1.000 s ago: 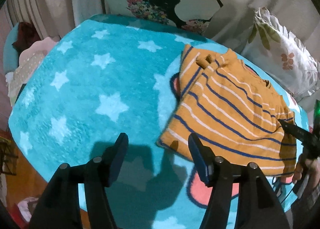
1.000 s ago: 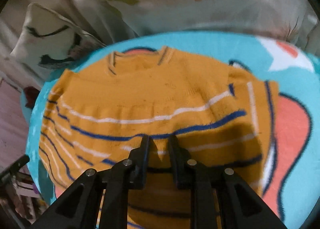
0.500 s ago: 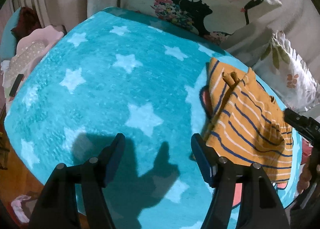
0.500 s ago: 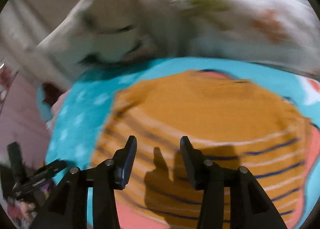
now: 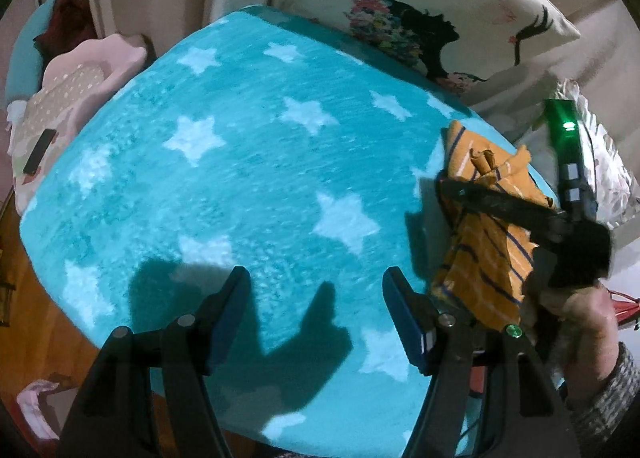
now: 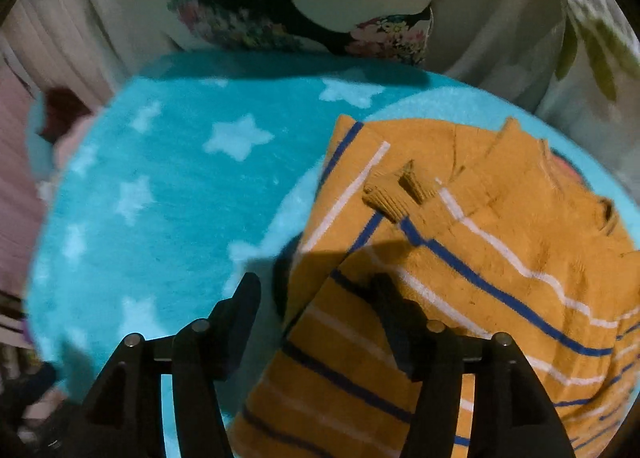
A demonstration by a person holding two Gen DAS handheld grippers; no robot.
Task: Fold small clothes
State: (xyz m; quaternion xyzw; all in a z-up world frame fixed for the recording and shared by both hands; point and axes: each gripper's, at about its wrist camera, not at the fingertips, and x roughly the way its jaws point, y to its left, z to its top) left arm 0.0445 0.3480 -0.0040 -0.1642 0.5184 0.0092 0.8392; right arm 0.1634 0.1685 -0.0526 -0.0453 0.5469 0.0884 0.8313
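Observation:
A folded orange sweater (image 6: 460,242) with blue and white stripes lies on a turquoise star blanket (image 6: 168,186). It also shows at the right of the left wrist view (image 5: 484,254). My right gripper (image 6: 316,306) is open and empty, its jaws straddling the sweater's near left edge. In the left wrist view the right gripper (image 5: 444,186) reaches across the sweater. My left gripper (image 5: 316,298) is open and empty above bare blanket (image 5: 248,178), left of the sweater.
Printed pillows (image 5: 432,6) line the far edge of the blanket. A pink bundle of clothes (image 5: 72,90) with a dark phone (image 5: 38,156) lies at the left. Wooden floor (image 5: 24,322) shows below the blanket's left edge.
My right gripper opened wide and swung left over the sweater's left edge. My left gripper moved left, away from the sweater, and stayed open.

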